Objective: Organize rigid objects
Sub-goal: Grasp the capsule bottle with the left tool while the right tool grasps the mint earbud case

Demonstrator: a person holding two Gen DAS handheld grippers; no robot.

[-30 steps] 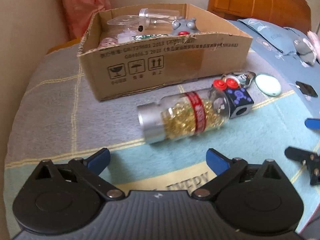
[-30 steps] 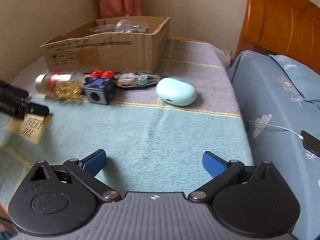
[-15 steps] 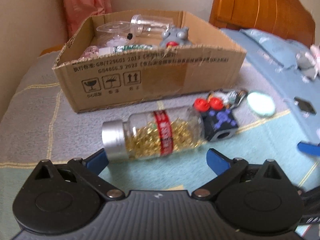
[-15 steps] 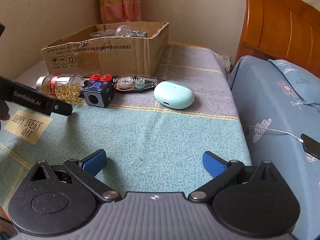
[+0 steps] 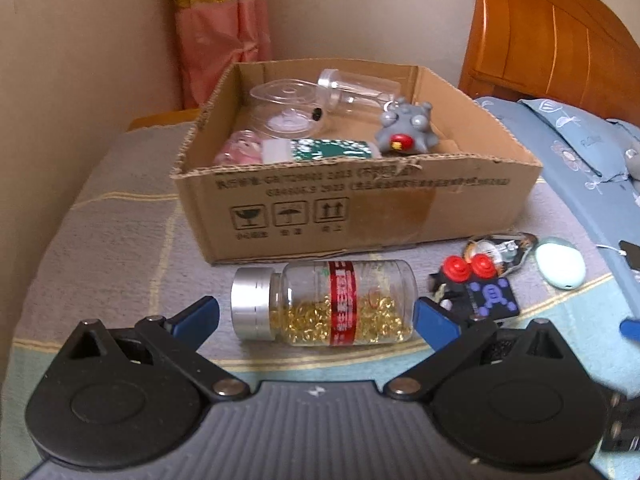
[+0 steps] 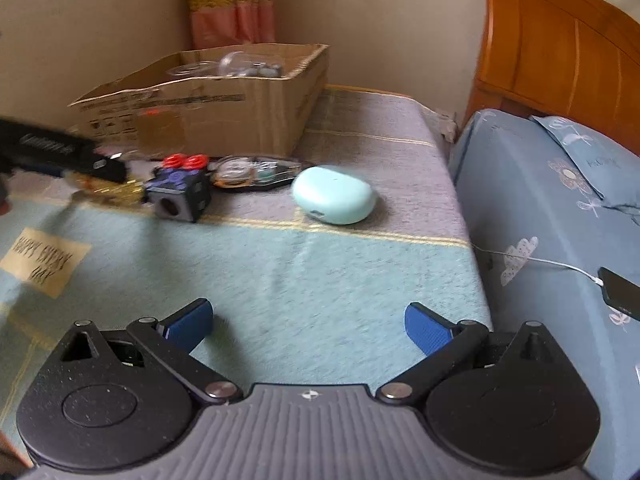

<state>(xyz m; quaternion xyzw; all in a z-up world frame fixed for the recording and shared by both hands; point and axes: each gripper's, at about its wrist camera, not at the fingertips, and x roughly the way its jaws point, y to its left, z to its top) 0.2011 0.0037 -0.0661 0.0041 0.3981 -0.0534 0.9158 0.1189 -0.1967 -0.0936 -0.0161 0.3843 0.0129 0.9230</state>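
A woven blanket in grey and pale teal blocks with thin yellow lines covers the bench; a cream patch on it reads "HAPPY EVERY DAY". At the far side sits a corrugated cardboard box, its rim ragged, printed with blurred rows of characters and three handling symbols: a glass, an umbrella, two arrows. Inside lie clear plastic containers, a tube with a green label and a grey rubbery toy with a red mouth.

Just near of the box, a clear plastic bottle lies on its side, silver ribbed cap to the left, a red label band round its middle, glossy golden capsules pooled inside. To its right stands a dark cube with two red buttons, then a transparent tape dispenser, then a smooth mint oval case.

The left gripper has its blue-padded fingers spread wide, one at each end of the bottle, and contact cannot be told. The right gripper hovers over bare blanket, fingers spread, nothing between them.
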